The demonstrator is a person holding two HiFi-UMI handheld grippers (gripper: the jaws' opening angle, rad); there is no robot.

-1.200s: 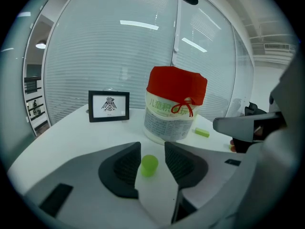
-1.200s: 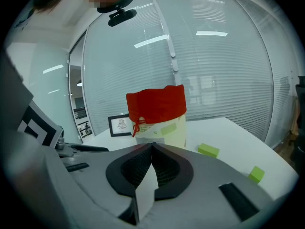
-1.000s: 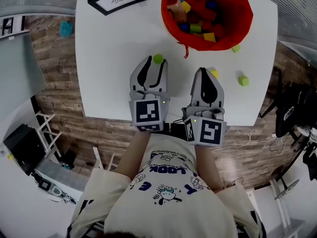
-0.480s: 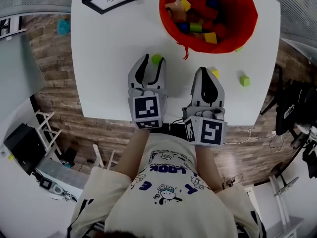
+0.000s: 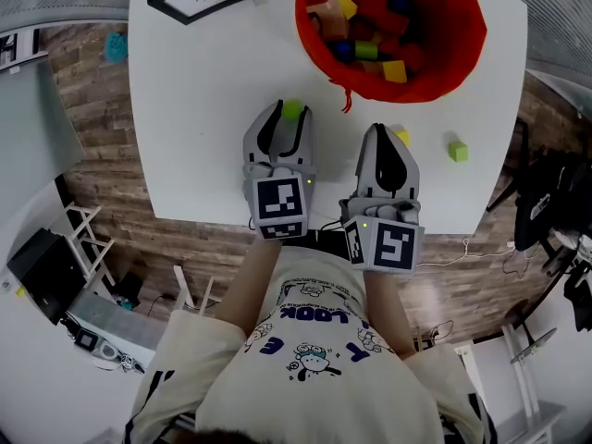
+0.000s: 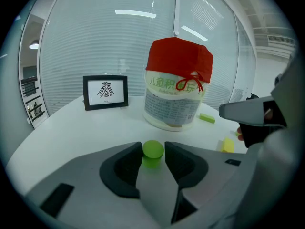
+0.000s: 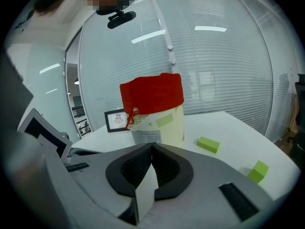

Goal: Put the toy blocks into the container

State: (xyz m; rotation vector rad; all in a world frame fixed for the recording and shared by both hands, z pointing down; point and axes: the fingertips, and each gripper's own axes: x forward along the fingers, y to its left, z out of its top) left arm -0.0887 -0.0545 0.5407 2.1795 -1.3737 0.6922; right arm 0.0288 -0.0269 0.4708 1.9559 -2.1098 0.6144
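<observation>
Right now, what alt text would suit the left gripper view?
A green cylinder stands between the left gripper's grey jaw tips on a white table. Behind stand a red-topped container and a framed picture; a yellow block lies right.

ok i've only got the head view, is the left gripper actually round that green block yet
Observer: Yes. In the left gripper view the left gripper has one jaw on either side of a green cylinder, which stands upright on the table. The jaws sit close to its sides, but no squeeze shows.
Operator: and the right one, holding anything
Observer: No. The right gripper has its jaws shut together with nothing between them.
Operator: any blocks i can't see from up here
Observer: One. A flat green block lies on the table beside the base of the container, where the red rim covers it from above.
</observation>
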